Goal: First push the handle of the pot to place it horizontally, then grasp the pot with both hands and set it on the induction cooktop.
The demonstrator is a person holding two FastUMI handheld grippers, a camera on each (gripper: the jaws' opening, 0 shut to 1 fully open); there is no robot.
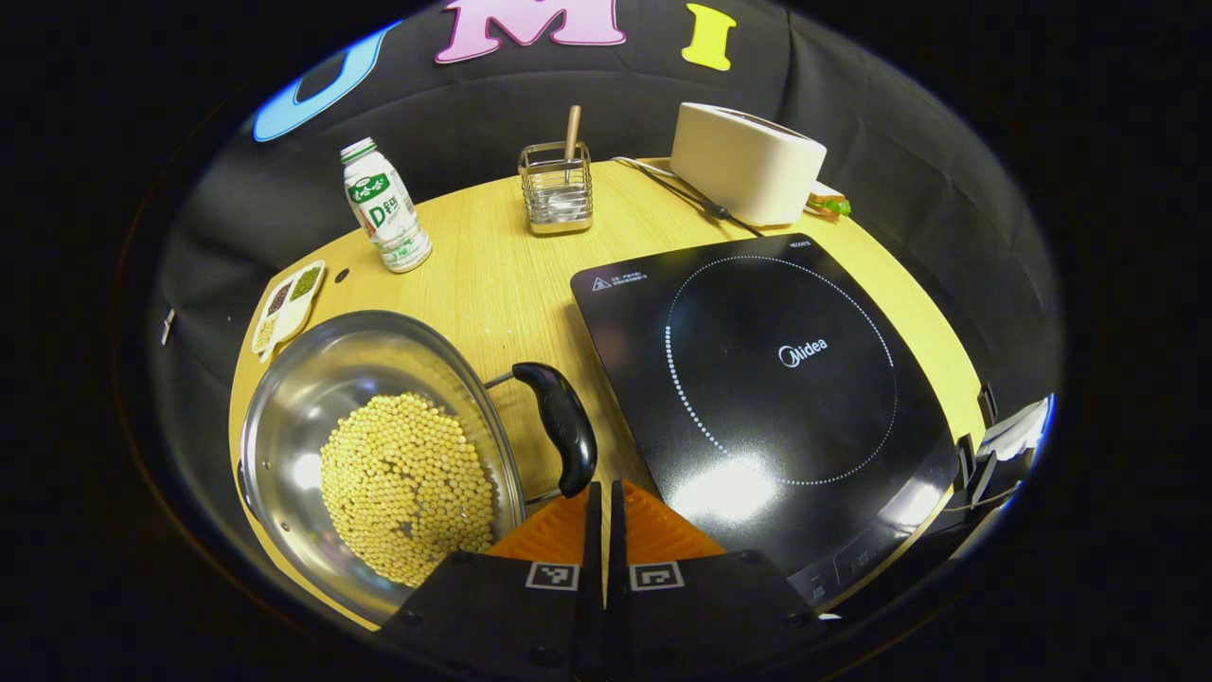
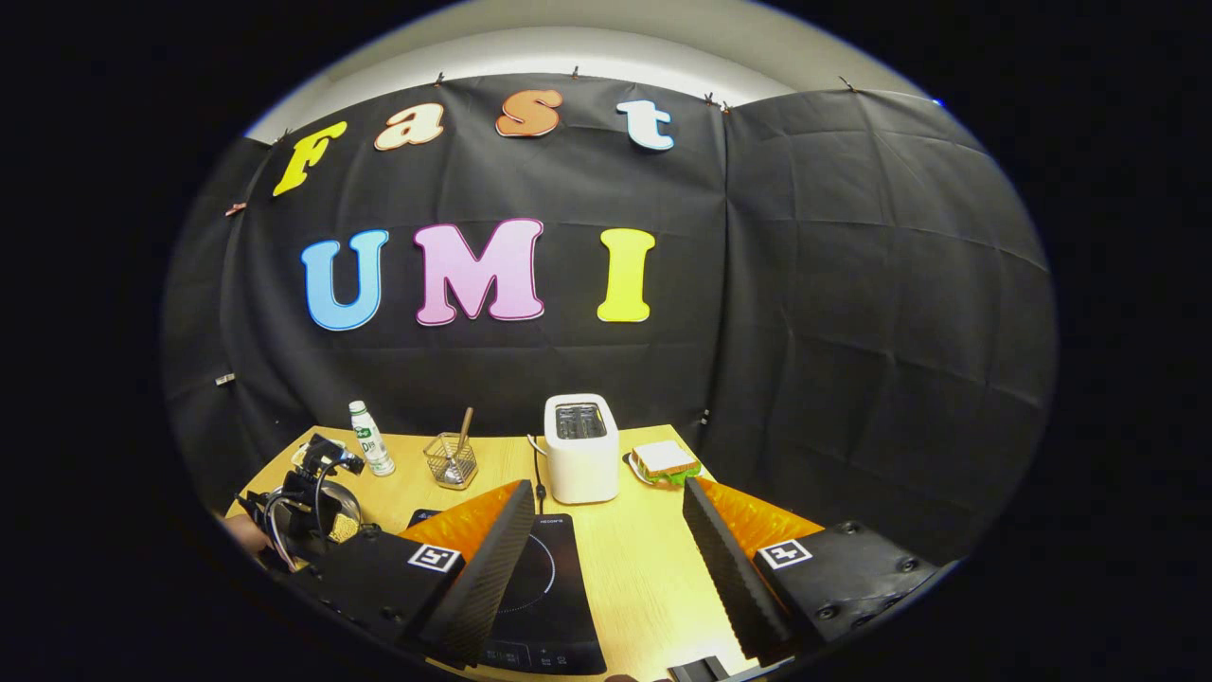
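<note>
On the wooden table [image 1: 492, 275], left gripper [image 1: 604, 493] jaws pressed together beside the pot handle [image 1: 565, 426]; right gripper [image 2: 606, 516] jaws spread.

Black cloth wall [image 2: 852, 313], wooden table [image 2: 644, 559]

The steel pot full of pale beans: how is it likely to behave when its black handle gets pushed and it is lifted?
The shiny steel pot probably slides or pivots easily on the smooth wooden table. The heap of pale beans likely makes it heavy, and, with no lid on, beans may shift or spill if tipped. Its black handle on thin wire arms may swing.
</note>
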